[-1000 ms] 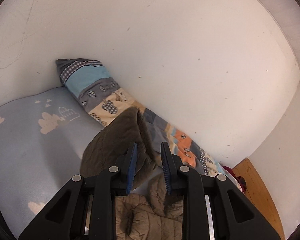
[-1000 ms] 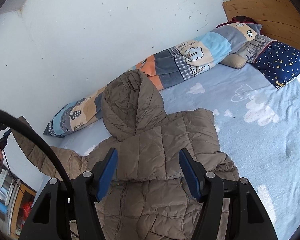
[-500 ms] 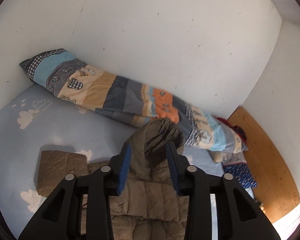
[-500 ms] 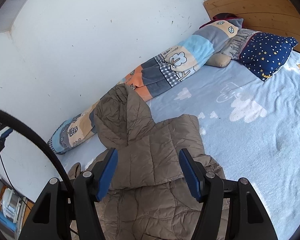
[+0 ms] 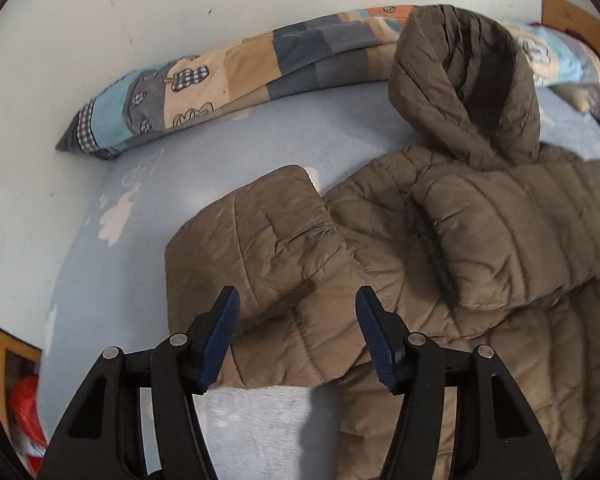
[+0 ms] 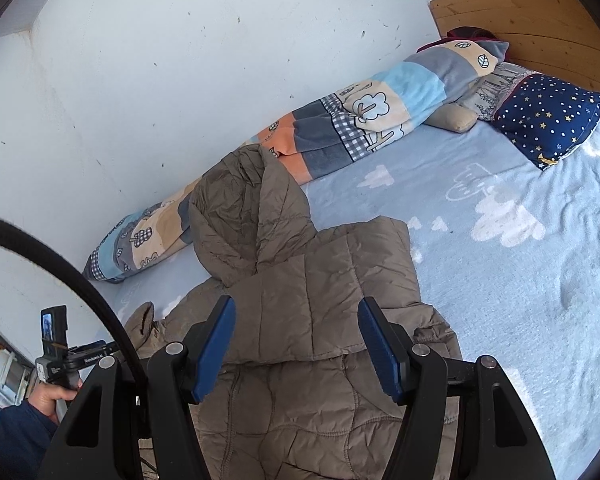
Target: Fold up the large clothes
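Two grippers are in view, one per wrist camera. Left gripper: jaws spread wide, nothing between the blue pads; it hovers just above the folded sleeve of the jacket, and contact cannot be confirmed. Right gripper: jaws equally wide, empty, poised over the jacket at the edge of the sleeve folded across the body.

Change since half a second ago: the left jaws were narrow and close around the raised hood; they now stand wide and low over the sleeve, with the hood off to the right, propped against the rolled blanket. One second ago the left jaws were similarly narrow at brown fabric. The right gripper's opening is unchanged across all frames, and its view has shifted only slightly.

Count: one brown quilted jacket, lying on the light blue sheet near the wall; one hood; two sleeves, one folded over the chest, one lying at the left shoulder; one patchwork blanket roll along the wall; one navy star pillow; one hand holding the left device.
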`<state>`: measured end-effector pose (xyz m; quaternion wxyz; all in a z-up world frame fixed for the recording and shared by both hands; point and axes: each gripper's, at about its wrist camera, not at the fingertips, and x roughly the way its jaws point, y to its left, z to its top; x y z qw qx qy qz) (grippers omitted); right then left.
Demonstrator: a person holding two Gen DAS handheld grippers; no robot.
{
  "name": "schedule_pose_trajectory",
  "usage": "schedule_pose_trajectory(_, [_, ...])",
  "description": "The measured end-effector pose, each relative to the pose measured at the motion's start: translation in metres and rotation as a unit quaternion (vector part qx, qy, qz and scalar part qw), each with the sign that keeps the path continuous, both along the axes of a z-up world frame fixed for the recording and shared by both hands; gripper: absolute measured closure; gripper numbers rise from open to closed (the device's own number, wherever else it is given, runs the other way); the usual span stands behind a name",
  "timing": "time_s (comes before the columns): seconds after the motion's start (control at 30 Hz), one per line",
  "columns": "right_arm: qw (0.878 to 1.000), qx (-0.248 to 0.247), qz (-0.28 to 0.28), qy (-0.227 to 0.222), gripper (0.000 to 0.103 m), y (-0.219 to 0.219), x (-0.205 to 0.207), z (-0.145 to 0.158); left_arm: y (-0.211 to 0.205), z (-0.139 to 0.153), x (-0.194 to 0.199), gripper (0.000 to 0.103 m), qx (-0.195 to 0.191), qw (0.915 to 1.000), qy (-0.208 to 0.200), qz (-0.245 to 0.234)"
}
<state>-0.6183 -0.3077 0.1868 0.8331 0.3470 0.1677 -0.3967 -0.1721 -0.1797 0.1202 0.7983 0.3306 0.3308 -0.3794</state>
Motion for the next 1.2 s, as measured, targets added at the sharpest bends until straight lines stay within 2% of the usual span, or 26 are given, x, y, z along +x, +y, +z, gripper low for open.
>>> schedule_pose_trajectory(0.03, [1.000, 0.004, 0.002, 0.002, 0.034, -0.001, 0.002, -0.002, -0.001, -0.005, -0.002, 0.043, 0.003, 0.9997, -0.023, -0.005])
schedule_pose_trajectory(0.1, [1.000, 0.011, 0.006, 0.005, 0.034, -0.004, 0.005, -0.006, -0.006, -0.011, -0.005, 0.041, 0.002, 0.9988, -0.044, -0.019])
schedule_pose_trajectory(0.27, [1.000, 0.023, 0.009, 0.013, 0.034, -0.007, 0.010, -0.012, -0.021, -0.025, -0.011, 0.039, 0.009, 0.9971, -0.065, -0.039])
schedule_pose_trajectory(0.4, [1.000, 0.026, 0.010, 0.013, 0.034, -0.007, 0.009, -0.013, -0.039, -0.042, 0.001, 0.039, 0.039, 0.9962, -0.077, -0.006])
schedule_pose_trajectory(0.47, [1.000, 0.025, 0.011, 0.013, 0.034, -0.006, 0.010, -0.013, -0.044, -0.045, 0.009, 0.039, 0.039, 0.9956, -0.085, 0.008])
schedule_pose_trajectory(0.5, [1.000, 0.025, 0.013, 0.014, 0.034, -0.006, 0.010, -0.013, -0.046, -0.045, 0.012, 0.040, 0.039, 0.9953, -0.088, 0.014])
schedule_pose_trajectory(0.53, [0.999, 0.025, 0.014, 0.015, 0.034, -0.007, 0.011, -0.014, -0.047, -0.044, 0.015, 0.051, 0.032, 0.9956, -0.086, 0.020])
schedule_pose_trajectory(0.57, [0.999, 0.026, 0.015, 0.016, 0.034, -0.007, 0.012, -0.014, -0.047, -0.040, 0.019, 0.061, 0.022, 0.9965, -0.077, 0.027])
schedule_pose_trajectory(0.6, [0.999, 0.027, 0.014, 0.017, 0.034, -0.007, 0.013, -0.015, -0.046, -0.037, 0.022, 0.077, 0.017, 0.9964, -0.073, 0.039])
schedule_pose_trajectory(0.63, [0.999, 0.028, 0.014, 0.016, 0.034, -0.008, 0.013, -0.015, -0.045, -0.033, 0.024, 0.079, 0.008, 0.9961, -0.072, 0.050])
schedule_pose_trajectory(0.7, [0.999, 0.029, 0.014, 0.015, 0.034, -0.008, 0.013, -0.015, -0.039, -0.024, 0.028, 0.081, -0.018, 0.9969, -0.053, 0.056])
schedule_pose_trajectory(0.87, [1.000, 0.027, 0.009, 0.013, 0.034, -0.008, 0.012, -0.014, -0.015, 0.004, 0.031, 0.083, -0.070, 0.9943, -0.036, 0.072])
schedule_pose_trajectory(1.2, [1.000, 0.020, -0.001, 0.004, 0.034, -0.006, 0.005, -0.010, 0.037, 0.089, 0.039, 0.084, -0.168, 0.9794, 0.034, 0.106])
